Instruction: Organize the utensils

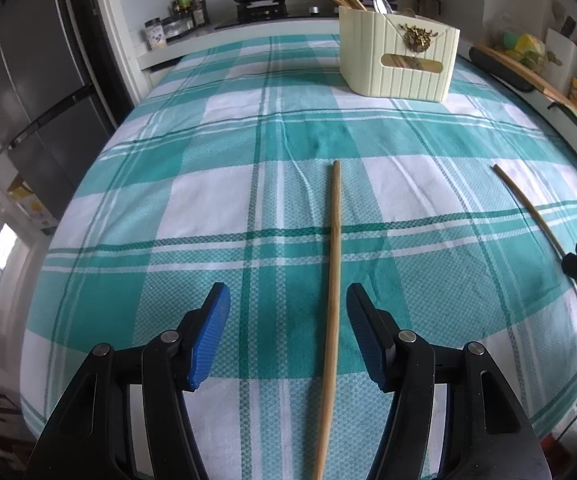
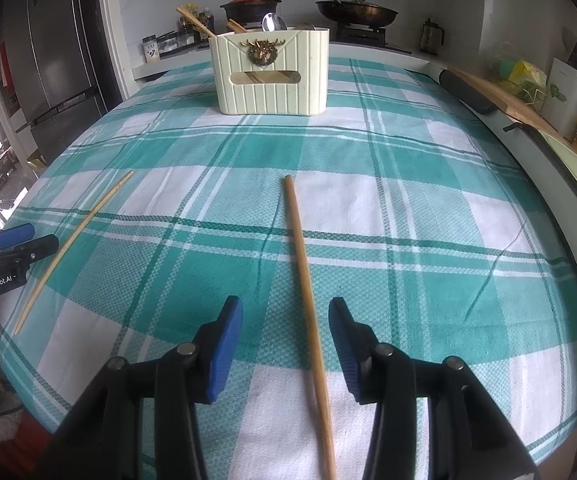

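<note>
On the checked green-and-white tablecloth (image 1: 216, 200) lie two loose wooden chopsticks, well apart from each other. One chopstick (image 1: 333, 280) runs lengthwise between the spread fingers of the left gripper (image 1: 288, 336), touching neither blue pad; the jaws stand wide with nothing held. The other chopstick (image 2: 308, 280) lies likewise between the fingers of the right gripper (image 2: 286, 350), whose jaws are also wide and grip nothing. Each gripper's view shows the other chopstick off to the side, with the neighbouring gripper near it at the frame edge. At the far side of the cloth stands a cream ribbed holder (image 2: 272, 76) with a brass ornament on its front and a slot handle. More chopsticks (image 2: 196, 22) and a metal spoon (image 2: 273, 23) already stick up out of it. Behind the table a stove carries a black pot with an orange lid (image 2: 251, 6) and a frying pan (image 2: 358, 10). A dark fridge (image 2: 52, 52) stands to the left.
</note>
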Demonstrator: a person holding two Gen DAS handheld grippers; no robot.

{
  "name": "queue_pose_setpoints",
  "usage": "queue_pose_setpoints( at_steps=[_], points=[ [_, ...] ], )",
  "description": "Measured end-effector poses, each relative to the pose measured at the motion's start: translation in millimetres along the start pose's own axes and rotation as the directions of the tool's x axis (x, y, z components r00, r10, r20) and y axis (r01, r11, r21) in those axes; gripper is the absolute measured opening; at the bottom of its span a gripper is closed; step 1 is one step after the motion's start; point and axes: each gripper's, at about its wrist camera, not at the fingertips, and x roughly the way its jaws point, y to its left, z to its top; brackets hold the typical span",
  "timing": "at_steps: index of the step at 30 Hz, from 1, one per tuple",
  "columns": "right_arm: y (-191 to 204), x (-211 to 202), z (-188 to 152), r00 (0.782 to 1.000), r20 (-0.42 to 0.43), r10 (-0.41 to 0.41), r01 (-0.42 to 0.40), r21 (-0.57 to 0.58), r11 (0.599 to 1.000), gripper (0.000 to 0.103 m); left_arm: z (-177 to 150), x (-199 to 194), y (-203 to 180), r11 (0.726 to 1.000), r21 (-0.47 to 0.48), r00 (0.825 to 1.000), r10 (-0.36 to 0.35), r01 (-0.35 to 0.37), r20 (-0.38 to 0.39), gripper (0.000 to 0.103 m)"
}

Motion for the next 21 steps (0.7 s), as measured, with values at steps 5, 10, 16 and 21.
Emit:
queue_pose_setpoints(
  at_steps=[5,10,16,21],
  points=[
    [-18,-6,18,1.000,0.008,0.022,-0.023,0.016,1.000,0.046,20,9,33,0.977,-0.080,0.979,-0.200,0.195,-0.048,0.063],
    [-33,11,46,0.993,-0.086,0.086,-0.085,0.010,0.996,0.046,52,24,44,0.949,-0.047,0.943,-0.314,0.310,-0.109,0.068],
    [-6,52,70,0.976,-0.202,0.081,-0.111,-0.144,0.983,0.045,79,61,18,0.947,0.082,0.934,-0.289,0.311,-0.211,0.068],
    [3,82,84,0.957,-0.284,0.055,-0.112,-0.186,0.976,0.045,92,87,-2,0.953,0.167,0.941,-0.202,0.253,-0.271,0.066]
  ],
)
